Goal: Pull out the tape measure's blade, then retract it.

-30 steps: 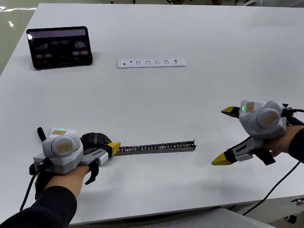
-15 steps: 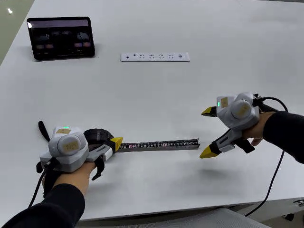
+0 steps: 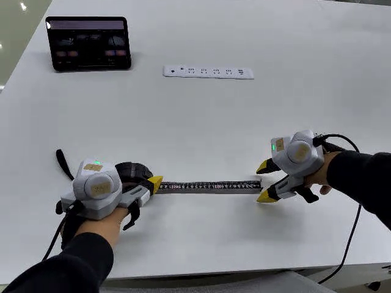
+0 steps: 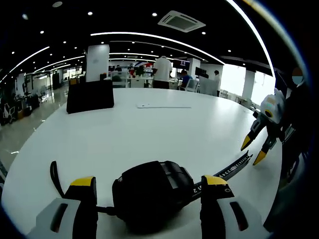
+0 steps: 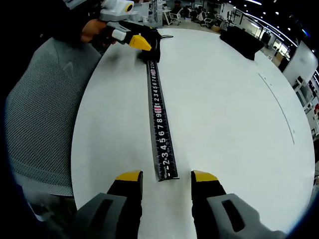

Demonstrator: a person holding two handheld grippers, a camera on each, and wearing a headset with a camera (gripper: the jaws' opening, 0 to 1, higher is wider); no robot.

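Now the tape measure (image 3: 131, 174) lies on the white table (image 3: 244, 122), near its front edge and toward the person's left. It is a dark, round body, and a black strap (image 4: 56, 177) comes from it and lies on the table beside the left gripper (image 4: 148, 181). The jaws of this gripper stand one on each side of the body, very close to it. If they really press on it, I cannot tell.

The blade (image 3: 208, 185) is pulled out and lies flat on the table. It runs straight from the tape measure toward the right gripper (image 3: 264, 181). The jaws of the right gripper are apart. The free end of the blade sits between the two yellow tips, and neither tip touches it.

In the right gripper view the scale on the blade (image 5: 158, 114) can be read. Black numbers go from 2 up to 9, counted from the free end, and then comes a 10 in red. Farther along, the numbers are too small to read.

At the far side of the table a dark tablet (image 3: 88, 43) stands, and its screen shows small icons that I cannot read. To the right of it lies a white power strip (image 3: 208, 72). Both are well apart from the tape measure.
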